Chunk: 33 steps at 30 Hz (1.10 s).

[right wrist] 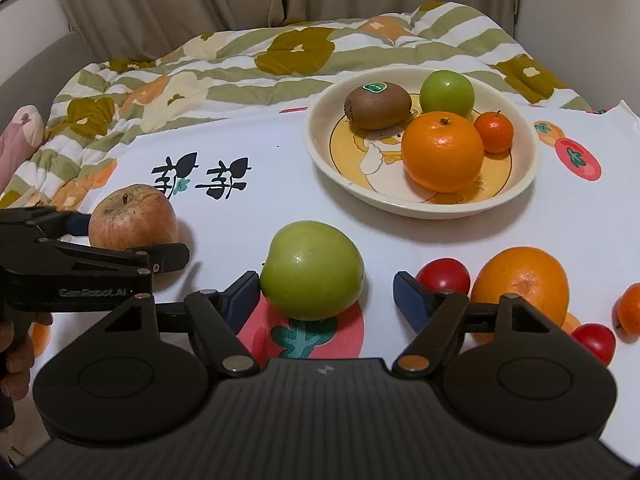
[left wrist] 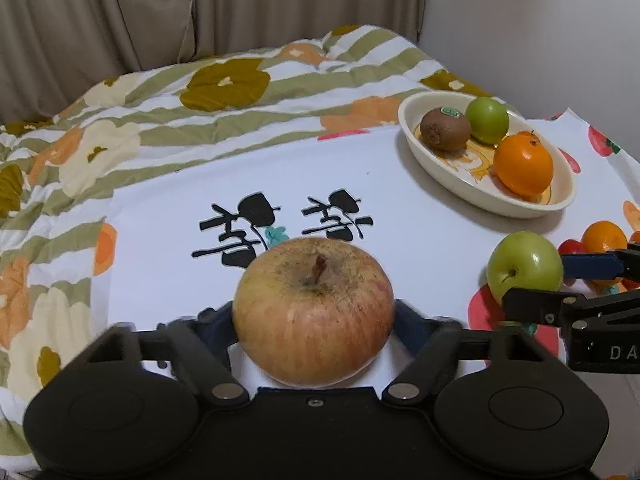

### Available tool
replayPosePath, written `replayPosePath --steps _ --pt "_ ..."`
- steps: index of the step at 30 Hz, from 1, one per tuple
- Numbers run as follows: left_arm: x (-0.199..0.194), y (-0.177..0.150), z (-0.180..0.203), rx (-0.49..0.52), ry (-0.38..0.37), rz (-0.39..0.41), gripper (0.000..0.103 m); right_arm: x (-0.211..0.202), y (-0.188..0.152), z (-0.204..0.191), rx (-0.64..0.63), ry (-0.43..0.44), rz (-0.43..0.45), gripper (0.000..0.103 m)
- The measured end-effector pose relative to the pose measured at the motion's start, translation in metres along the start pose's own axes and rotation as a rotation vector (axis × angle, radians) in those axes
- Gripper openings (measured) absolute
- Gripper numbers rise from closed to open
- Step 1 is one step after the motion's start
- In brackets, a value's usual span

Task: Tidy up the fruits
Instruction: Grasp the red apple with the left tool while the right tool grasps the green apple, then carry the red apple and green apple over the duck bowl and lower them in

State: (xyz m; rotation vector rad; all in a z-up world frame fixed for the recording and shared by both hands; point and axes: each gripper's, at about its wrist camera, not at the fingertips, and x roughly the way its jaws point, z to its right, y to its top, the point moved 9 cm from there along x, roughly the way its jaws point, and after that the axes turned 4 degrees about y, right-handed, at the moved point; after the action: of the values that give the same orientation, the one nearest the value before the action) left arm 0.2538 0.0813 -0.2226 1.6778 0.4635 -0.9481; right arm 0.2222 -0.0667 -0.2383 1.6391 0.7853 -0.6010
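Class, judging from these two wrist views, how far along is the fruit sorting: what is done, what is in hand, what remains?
Done: the bowl holds a kiwi, green apple, orange and small mandarin. In hand: the left gripper brackets the red apple; the right gripper is open around a second green apple. Left: another orange, two tomatoes, and a mandarin.

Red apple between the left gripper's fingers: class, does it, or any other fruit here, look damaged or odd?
Yes. The red apple has dull, wrinkled, speckled skin around its stem, so it seems past its best. The green apple between the right gripper's open fingers looks smooth and glossy, as does the fruit in the bowl. Nothing is spilled.
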Motion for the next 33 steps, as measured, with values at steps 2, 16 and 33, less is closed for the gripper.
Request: replayPosePath --steps 2,16,33 --pt "0.000 0.000 -0.001 -0.004 -0.006 0.000 0.079 0.000 0.000 0.000 -0.003 -0.002 0.000 0.088" --pt "-0.017 -0.010 -0.006 -0.017 0.033 0.016 0.079 0.006 0.000 -0.007 -0.019 0.029 -0.012 0.082" --pt "-0.047 -0.004 -0.004 -0.068 0.088 0.050 0.079 0.007 0.009 -0.008 -0.072 0.051 -0.024 0.072"
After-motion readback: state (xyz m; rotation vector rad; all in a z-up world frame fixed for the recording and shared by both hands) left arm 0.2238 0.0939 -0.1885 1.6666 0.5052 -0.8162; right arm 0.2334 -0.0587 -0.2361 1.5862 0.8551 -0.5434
